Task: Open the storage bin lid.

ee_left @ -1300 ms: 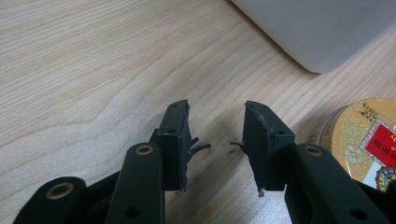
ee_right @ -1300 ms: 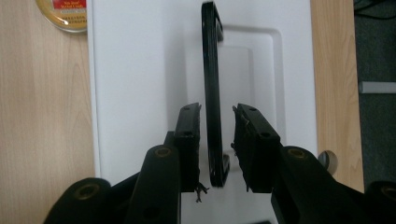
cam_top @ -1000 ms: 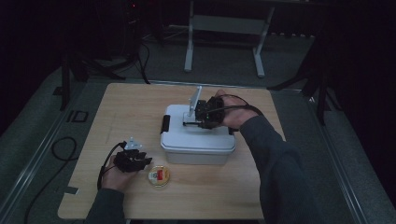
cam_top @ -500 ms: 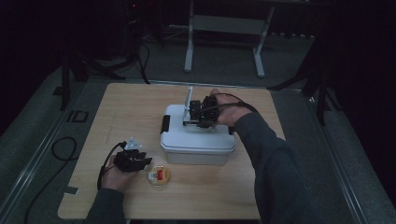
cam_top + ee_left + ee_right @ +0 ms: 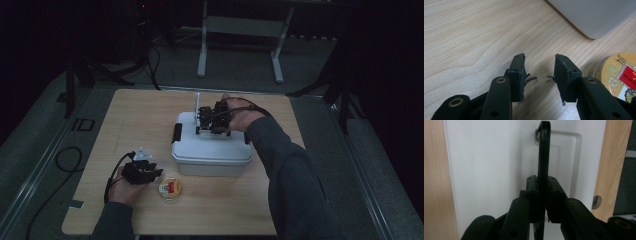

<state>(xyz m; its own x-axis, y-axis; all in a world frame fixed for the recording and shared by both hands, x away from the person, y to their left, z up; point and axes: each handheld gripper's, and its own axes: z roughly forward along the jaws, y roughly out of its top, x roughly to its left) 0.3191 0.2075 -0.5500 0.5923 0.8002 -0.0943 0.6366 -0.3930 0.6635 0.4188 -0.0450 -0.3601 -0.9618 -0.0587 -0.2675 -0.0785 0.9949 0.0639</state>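
A white lidded plastic box (image 5: 210, 150) stands in the middle of the wooden table (image 5: 140, 115). Its thin black lid handle (image 5: 544, 150) is raised upright, and my right gripper (image 5: 543, 180) is shut on it from above the lid (image 5: 486, 170). In the high view the right gripper (image 5: 204, 121) sits over the box's far left part. My left gripper (image 5: 150, 172) rests low on the table, front left of the box, jaws open with nothing between them (image 5: 540, 62). A round gold tin with a red label (image 5: 621, 75) lies just to its right, not touching it.
A black clasp (image 5: 176, 133) sits on the box's left end. The tin (image 5: 170, 188) lies close to the table's front edge. Bare wood surrounds the box. Dark floor, cables and a metal stand (image 5: 240, 25) lie beyond the table.
My right gripper has slid a little to the left over the box lid. The left gripper and the tin have stayed still.
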